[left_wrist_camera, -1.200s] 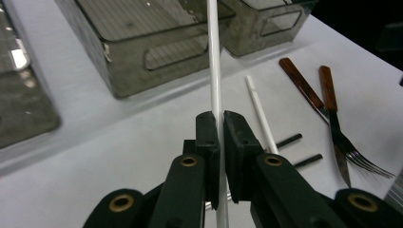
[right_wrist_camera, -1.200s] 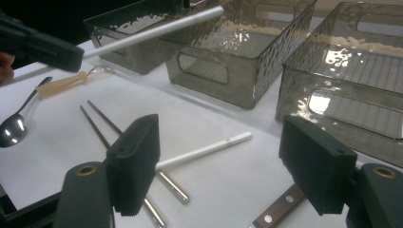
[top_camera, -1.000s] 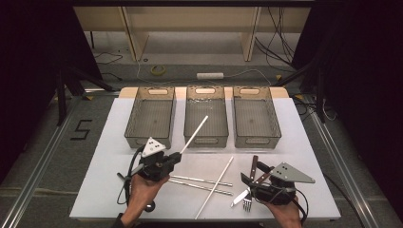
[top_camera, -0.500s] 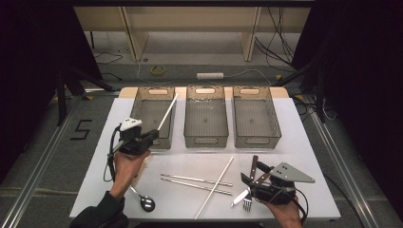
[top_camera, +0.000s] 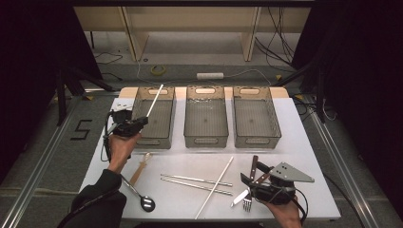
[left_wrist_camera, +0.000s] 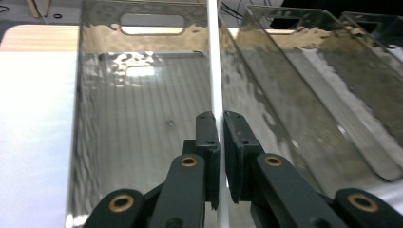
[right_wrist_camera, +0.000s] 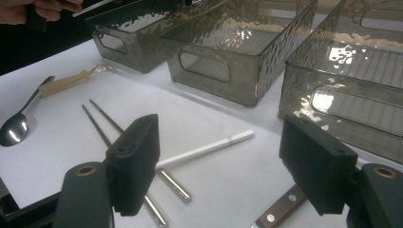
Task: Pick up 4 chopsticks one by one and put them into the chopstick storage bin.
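Two metal chopsticks point(top_camera: 196, 183) and a second white stick point(top_camera: 215, 181) lie on the white worktop point(top_camera: 304, 156) beside the right gripper point(top_camera: 250, 177), its fingers spread wide and empty. Farther off, the left gripper point(left_wrist_camera: 219, 135) pinches a long white plastic chopstick point(left_wrist_camera: 213, 66) — held over the leftmost smoky transparent bin point(top_camera: 154, 116).

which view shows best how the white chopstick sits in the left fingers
The left gripper view: the white chopstick runs up between the left gripper's two fingers, clamped, over the left bin. The high view shows it small, angling up from the gripper. The right gripper view catches just its tip at the top left corner.
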